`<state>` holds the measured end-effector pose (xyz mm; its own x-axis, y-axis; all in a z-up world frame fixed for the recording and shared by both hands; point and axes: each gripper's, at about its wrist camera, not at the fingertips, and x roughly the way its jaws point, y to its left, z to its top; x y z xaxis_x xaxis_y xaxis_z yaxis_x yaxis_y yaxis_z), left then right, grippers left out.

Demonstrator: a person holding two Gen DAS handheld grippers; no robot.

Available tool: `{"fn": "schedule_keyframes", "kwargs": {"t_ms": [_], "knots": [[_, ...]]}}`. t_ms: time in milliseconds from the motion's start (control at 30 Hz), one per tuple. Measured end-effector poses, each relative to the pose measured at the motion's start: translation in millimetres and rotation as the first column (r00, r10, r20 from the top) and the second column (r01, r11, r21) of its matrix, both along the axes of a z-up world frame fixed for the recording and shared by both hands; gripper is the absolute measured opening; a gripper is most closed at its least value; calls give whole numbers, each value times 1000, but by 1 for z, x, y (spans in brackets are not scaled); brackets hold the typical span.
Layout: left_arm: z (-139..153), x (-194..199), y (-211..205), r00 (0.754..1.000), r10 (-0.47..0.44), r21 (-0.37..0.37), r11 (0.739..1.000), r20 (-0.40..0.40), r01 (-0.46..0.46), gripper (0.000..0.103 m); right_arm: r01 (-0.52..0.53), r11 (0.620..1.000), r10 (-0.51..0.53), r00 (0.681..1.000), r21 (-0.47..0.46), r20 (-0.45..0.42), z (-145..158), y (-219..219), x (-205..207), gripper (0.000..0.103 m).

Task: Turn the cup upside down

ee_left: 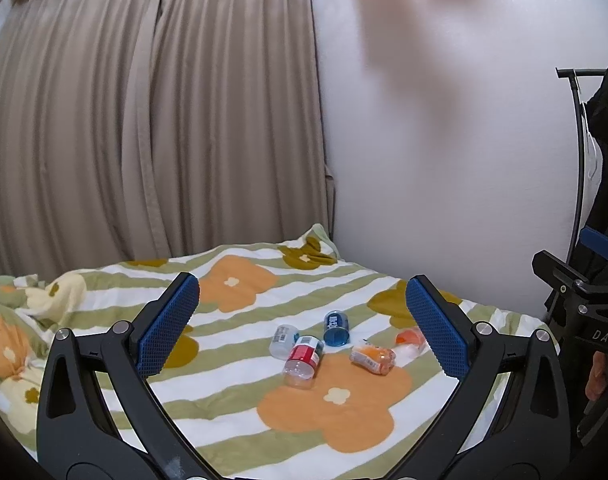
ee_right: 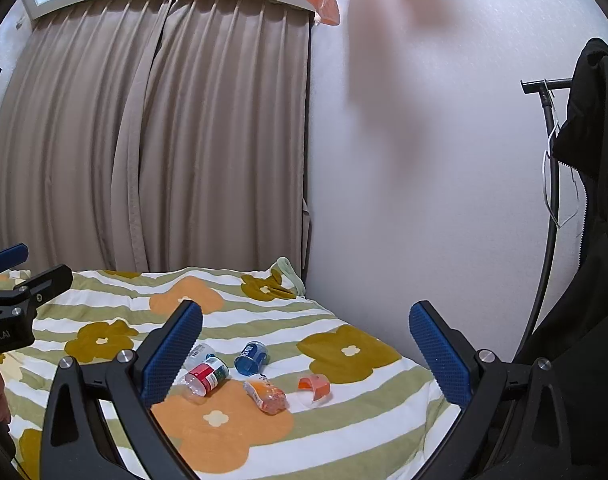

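Observation:
Several small plastic cups lie on their sides on a flowered blanket (ee_left: 344, 412) (ee_right: 344, 432). The blue cup (ee_left: 336, 328) (ee_right: 251, 357) lies farthest back. A red-labelled cup (ee_left: 303, 361) (ee_right: 206, 375) lies in front of a clear cup (ee_left: 283, 340) (ee_right: 199, 353). An orange patterned cup (ee_left: 373, 358) (ee_right: 266, 393) lies to their right, and an orange-and-clear cup (ee_left: 409, 343) (ee_right: 315, 388) farther right. My left gripper (ee_left: 302, 324) and my right gripper (ee_right: 306, 354) both hang open above the near part of the bed, well short of the cups, holding nothing.
Beige curtains (ee_left: 152, 120) close off the back, and a white wall (ee_right: 424, 200) bounds the bed on the right. A black coat (ee_right: 592, 240) hangs on a rack (ee_left: 580, 152) at far right. The other gripper's body (ee_right: 12, 312) shows at the left edge.

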<state>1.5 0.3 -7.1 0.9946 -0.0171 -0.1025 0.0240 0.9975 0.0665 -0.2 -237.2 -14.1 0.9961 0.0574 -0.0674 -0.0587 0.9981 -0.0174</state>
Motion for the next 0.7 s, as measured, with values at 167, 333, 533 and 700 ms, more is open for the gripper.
{"fn": "schedule_keyframes", "kwargs": {"t_ms": [167, 333, 533, 700], "knots": [[3, -1, 2, 1000, -5, 4, 1000, 2, 5, 103, 8, 1000, -8, 1000, -8, -4, -3, -1, 1, 103], [7, -2, 3, 1000, -10, 11, 1000, 6, 10, 103, 24, 1000, -24, 1000, -4, -18, -7, -3, 3, 103], [7, -2, 1, 1000, -8, 13, 1000, 7, 8, 103, 38, 999, -38, 999, -10, -14, -6, -4, 3, 103], [6, -2, -1, 1000, -11, 12, 1000, 3, 11, 103, 38, 999, -38, 999, -14, -9, -5, -4, 1, 103]]}}
